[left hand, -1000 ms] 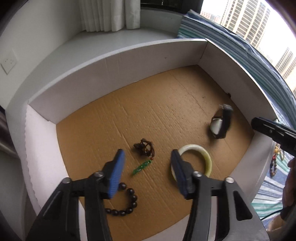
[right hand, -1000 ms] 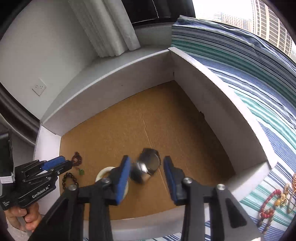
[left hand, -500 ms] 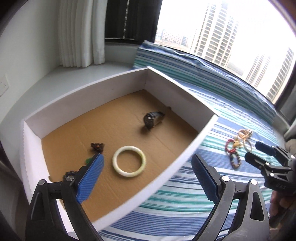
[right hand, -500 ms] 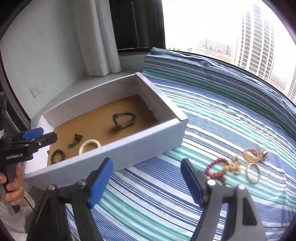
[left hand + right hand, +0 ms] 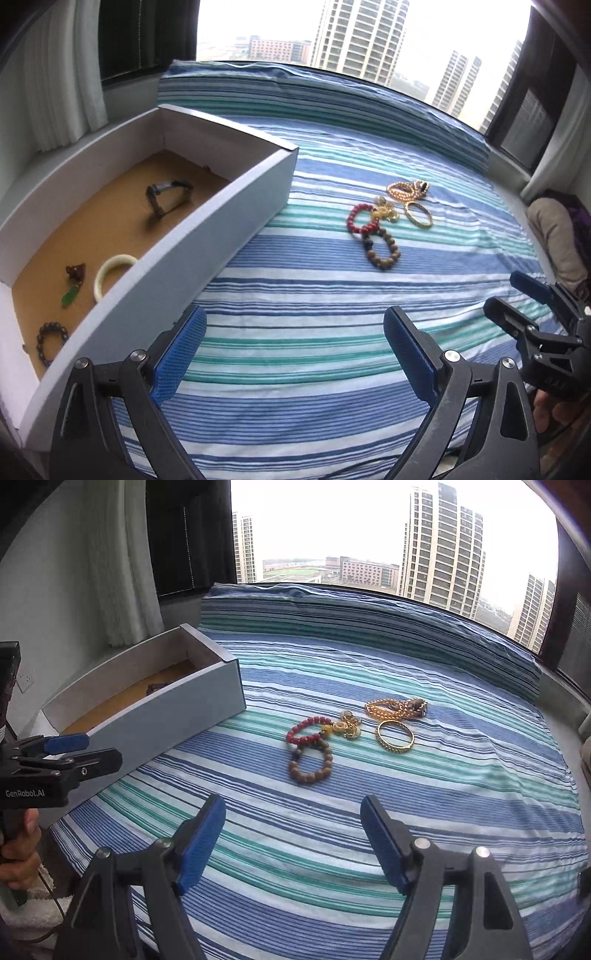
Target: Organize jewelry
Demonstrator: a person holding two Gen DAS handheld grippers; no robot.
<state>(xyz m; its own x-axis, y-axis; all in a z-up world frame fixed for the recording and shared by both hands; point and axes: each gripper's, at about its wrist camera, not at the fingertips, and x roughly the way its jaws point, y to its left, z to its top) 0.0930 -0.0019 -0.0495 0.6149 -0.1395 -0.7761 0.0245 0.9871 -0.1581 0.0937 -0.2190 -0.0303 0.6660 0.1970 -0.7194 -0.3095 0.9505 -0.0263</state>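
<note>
My left gripper (image 5: 291, 332) is open and empty over the striped cloth, just right of the white box (image 5: 221, 206). In the box lie a watch (image 5: 168, 195), a pale bangle (image 5: 110, 273), a dark charm with a green pendant (image 5: 75, 280) and a dark bead bracelet (image 5: 51, 343). My right gripper (image 5: 293, 812) is also open and empty, a short way in front of the loose jewelry. That cluster holds a red bead bracelet (image 5: 306, 731), a brown bead bracelet (image 5: 310, 764), a gold bangle (image 5: 394, 736) and gold chains (image 5: 395, 707).
The blue, green and white striped cloth (image 5: 443, 794) covers a window seat, with a raised cushion edge along the window behind. The box's tall near wall (image 5: 166, 712) stands left of the jewelry. A curtain (image 5: 122, 572) hangs at the far left. A person's hand (image 5: 18, 845) grips the left tool.
Both grippers came back out of the box and swung right over the striped cloth, jaws spreading wider. The watch that was between the right jaws now lies in the box.
</note>
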